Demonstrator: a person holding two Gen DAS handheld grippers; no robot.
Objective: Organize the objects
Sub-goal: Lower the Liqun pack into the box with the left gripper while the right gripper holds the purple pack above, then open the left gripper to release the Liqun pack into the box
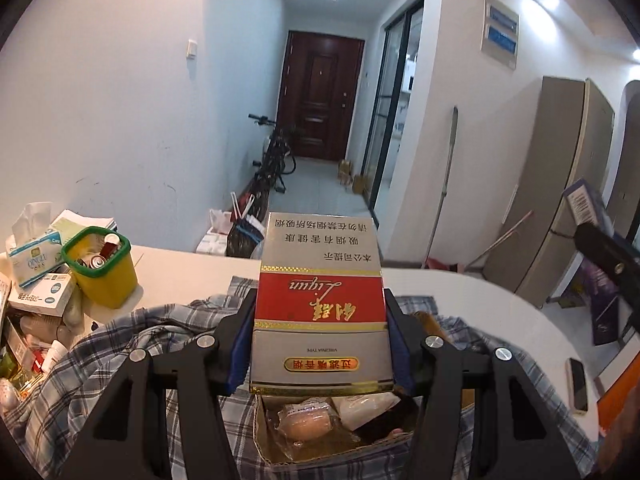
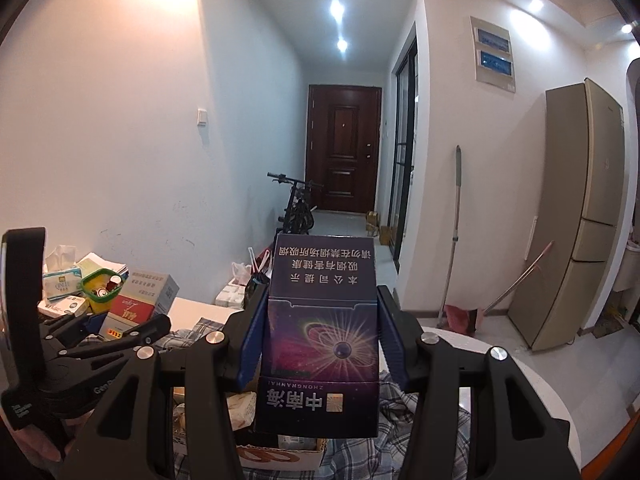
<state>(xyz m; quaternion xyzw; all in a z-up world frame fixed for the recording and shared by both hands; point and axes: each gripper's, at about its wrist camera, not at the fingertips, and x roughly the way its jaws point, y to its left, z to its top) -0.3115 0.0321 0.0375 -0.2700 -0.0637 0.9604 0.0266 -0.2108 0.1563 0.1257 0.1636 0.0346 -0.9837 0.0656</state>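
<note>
**Both jaws clamped on cigarette cartons above the box**

The jaws of the left gripper [image 1: 320,332] are clenched on a red-and-silver Liqun cigarette carton [image 1: 320,304], their blue pads pressed against its two long sides. The carton is silver with a red band edged in gold, a gold oval label near its close end and Chinese warning text at its far end, all reading upside down in the left wrist view. It sticks out forward between the jaws, lifted above an open cardboard box [image 1: 280,446] that sits on a plaid shirt [image 1: 100,360] spread over the white table [image 1: 192,276].

The jaws of the right gripper [image 2: 318,344] are likewise closed on a dark purple Zhongnanhai cigarette carton [image 2: 320,340], gripped at both long sides. This carton shows a planet with rings and a burst of light, white characters near the close end and warning text at the far end, also upside down. It is held up over the same box and shirt.

A yellow bin with a green rim [image 1: 100,268] and a tissue pack [image 1: 32,256] stand at the table's left.
</note>
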